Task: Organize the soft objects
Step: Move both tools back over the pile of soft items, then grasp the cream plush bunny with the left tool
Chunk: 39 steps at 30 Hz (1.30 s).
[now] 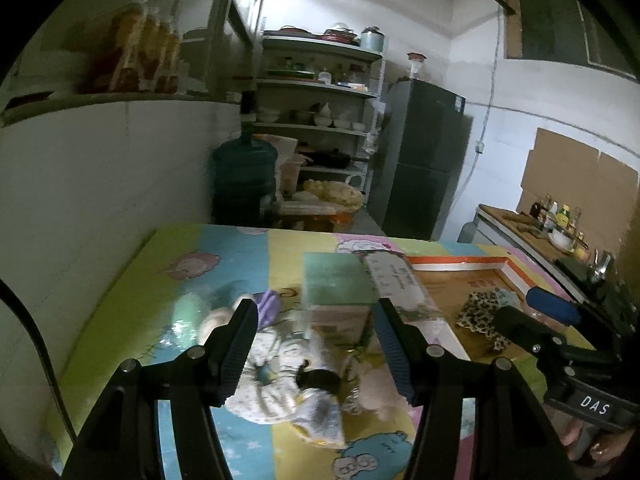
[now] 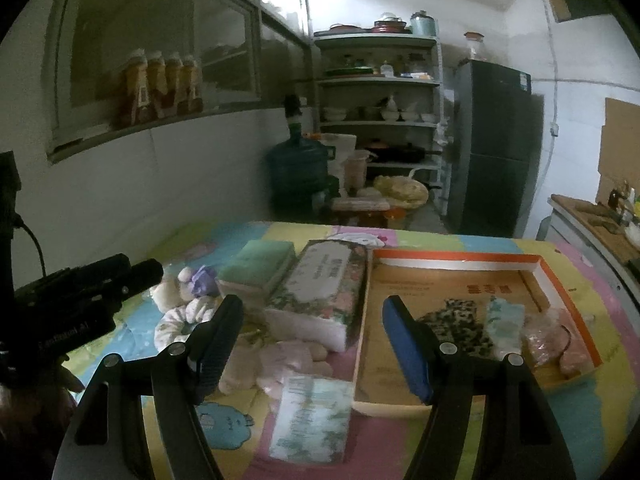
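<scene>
My left gripper (image 1: pixel 314 344) and right gripper (image 2: pixel 312 344) both hover with jaws spread and empty over the colourful mat (image 2: pixel 520 246), where soft toys (image 2: pixel 182 320) lie beside the tray (image 2: pixel 460 258) holding the leopard-print cloth (image 2: pixel 460 326).

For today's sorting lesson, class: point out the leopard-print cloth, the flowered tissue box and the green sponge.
leopard-print cloth (image 2: pixel 456 326): right wrist view, its middle, inside the tray.
flowered tissue box (image 2: pixel 320 280): right wrist view, its top face.
green sponge (image 2: pixel 260 262): right wrist view, its green top.

Open left hand-held gripper (image 1: pixel 316 344) above plush toy (image 1: pixel 280 376), patterned mat (image 1: pixel 120 312)
</scene>
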{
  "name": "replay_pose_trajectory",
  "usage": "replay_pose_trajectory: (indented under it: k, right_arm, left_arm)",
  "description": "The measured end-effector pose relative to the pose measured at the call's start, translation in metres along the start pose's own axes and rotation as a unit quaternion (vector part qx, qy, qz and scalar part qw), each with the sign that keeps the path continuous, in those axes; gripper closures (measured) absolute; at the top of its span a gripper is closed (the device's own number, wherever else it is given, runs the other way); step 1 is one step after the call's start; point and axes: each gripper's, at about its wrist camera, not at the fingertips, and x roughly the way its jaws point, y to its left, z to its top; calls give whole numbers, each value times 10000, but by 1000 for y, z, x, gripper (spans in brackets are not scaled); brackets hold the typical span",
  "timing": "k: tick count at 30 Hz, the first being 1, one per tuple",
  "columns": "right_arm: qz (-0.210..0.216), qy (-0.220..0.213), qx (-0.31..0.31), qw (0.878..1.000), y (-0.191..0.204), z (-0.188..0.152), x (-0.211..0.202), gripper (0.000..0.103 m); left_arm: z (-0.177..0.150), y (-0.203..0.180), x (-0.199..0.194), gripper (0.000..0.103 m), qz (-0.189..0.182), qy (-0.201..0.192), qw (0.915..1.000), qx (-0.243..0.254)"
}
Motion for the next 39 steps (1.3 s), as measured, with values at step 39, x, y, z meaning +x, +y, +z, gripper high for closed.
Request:
replay_pose_trajectory:
  k: [39]
  right_arm:
    - [677,597,-474,9948,89,-6,70,29]
  left_arm:
    - [-20,97,22,43,-162,247,9995,-99]
